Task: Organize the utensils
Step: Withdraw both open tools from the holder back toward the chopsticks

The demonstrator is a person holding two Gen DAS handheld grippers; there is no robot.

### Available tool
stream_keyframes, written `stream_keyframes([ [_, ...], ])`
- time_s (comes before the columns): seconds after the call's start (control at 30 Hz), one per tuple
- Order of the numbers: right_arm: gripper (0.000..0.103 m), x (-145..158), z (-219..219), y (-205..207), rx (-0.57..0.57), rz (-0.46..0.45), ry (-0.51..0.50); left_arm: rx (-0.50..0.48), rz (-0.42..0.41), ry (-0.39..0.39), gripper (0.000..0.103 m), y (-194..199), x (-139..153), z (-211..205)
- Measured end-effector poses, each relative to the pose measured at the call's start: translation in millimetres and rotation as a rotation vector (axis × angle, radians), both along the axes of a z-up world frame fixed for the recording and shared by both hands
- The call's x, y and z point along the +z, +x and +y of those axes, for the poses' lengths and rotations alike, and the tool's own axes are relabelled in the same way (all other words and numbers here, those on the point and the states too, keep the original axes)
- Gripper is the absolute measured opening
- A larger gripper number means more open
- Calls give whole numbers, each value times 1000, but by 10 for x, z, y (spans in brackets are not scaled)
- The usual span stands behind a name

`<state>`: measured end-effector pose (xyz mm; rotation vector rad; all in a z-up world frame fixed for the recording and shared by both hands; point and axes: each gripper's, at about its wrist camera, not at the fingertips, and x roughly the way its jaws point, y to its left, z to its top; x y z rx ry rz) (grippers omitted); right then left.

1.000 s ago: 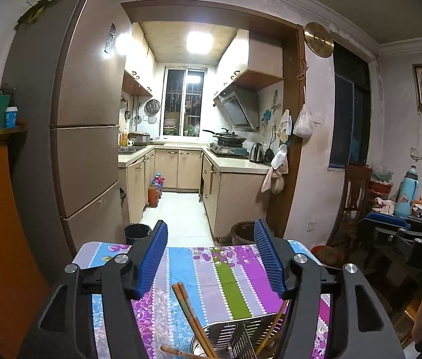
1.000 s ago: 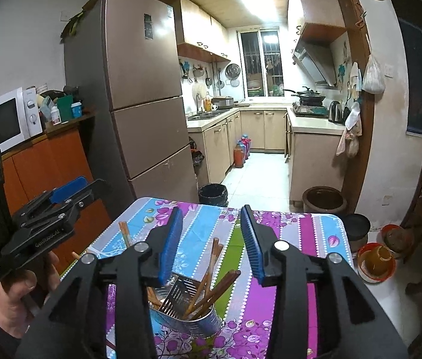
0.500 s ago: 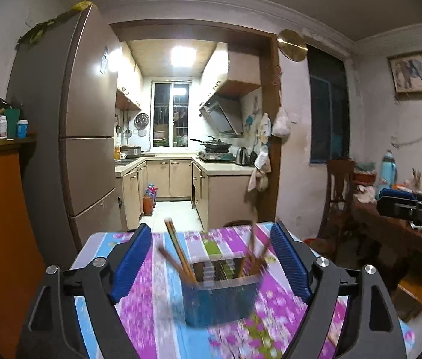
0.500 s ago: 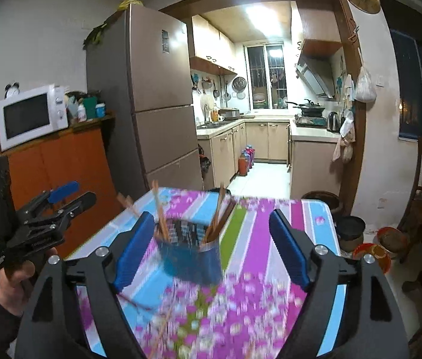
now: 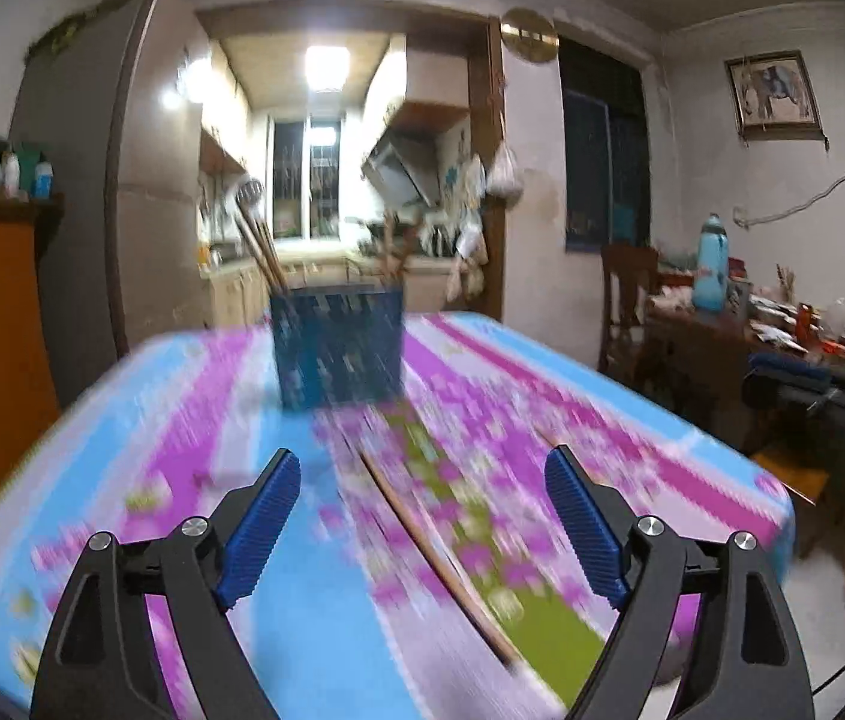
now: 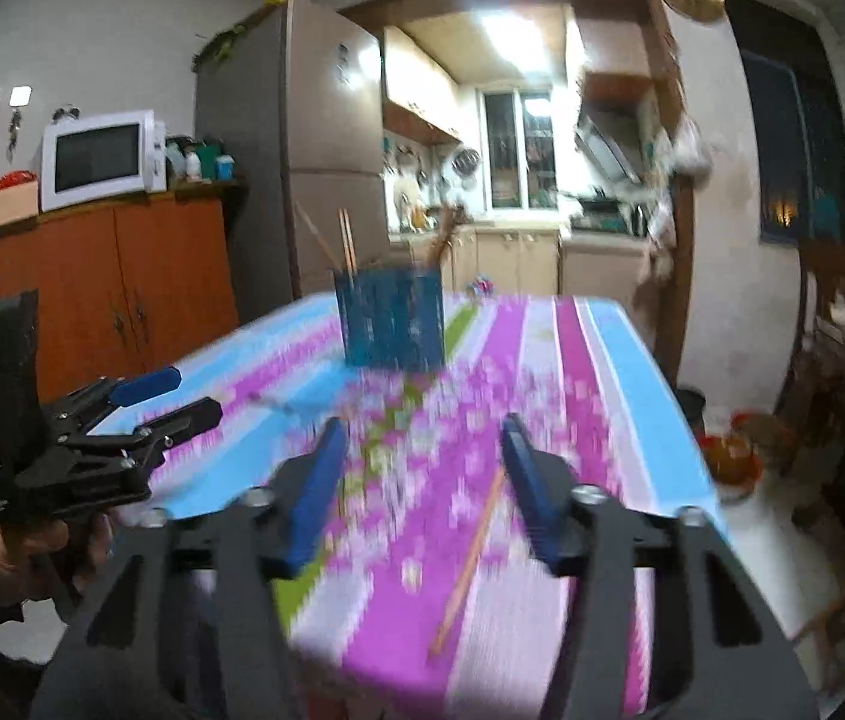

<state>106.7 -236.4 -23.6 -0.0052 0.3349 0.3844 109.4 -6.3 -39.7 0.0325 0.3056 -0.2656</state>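
Just ahead of open jaws, chopstick (image 5: 422,534)

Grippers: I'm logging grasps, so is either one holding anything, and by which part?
Nothing is held. The left gripper and right gripper are both open above the table.

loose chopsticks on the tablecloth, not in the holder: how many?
1 clearly: a chopstick lying on the tablecloth in front of the holder, ahead of both grippers. Heavy motion blur; others may be hidden.

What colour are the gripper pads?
Blue ribbed pads, clearest in the left wrist view.
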Motion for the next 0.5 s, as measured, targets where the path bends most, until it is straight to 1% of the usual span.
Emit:
stream_keyframes([
  [0.03,37,-170,5,-32,-27,17,-7,1,6,9,84,-56,-111,-53],
  [0.1,31,-406,15,-51,-51,42,-18,2,2,31,84,-124,-268,-138],
  [0.2,24,-728,45,-65,-78,80,-22,14,12,24,84,-161,-453,-180],
  [0.27,21,-842,70,-86,-86,79,-33,26,13,20,83,-180,-535,-192],
  [0.33,20,-919,82,-97,-92,81,-38,23,24,23,75,-179,-620,-225],
  [0.43,19,-1014,83,-104,-97,85,-49,7,32,43,68,-165,-690,-290],
  [0.5,18,-1021,79,-100,-101,77,-51,-2,36,52,63,-149,-728,-327],
])
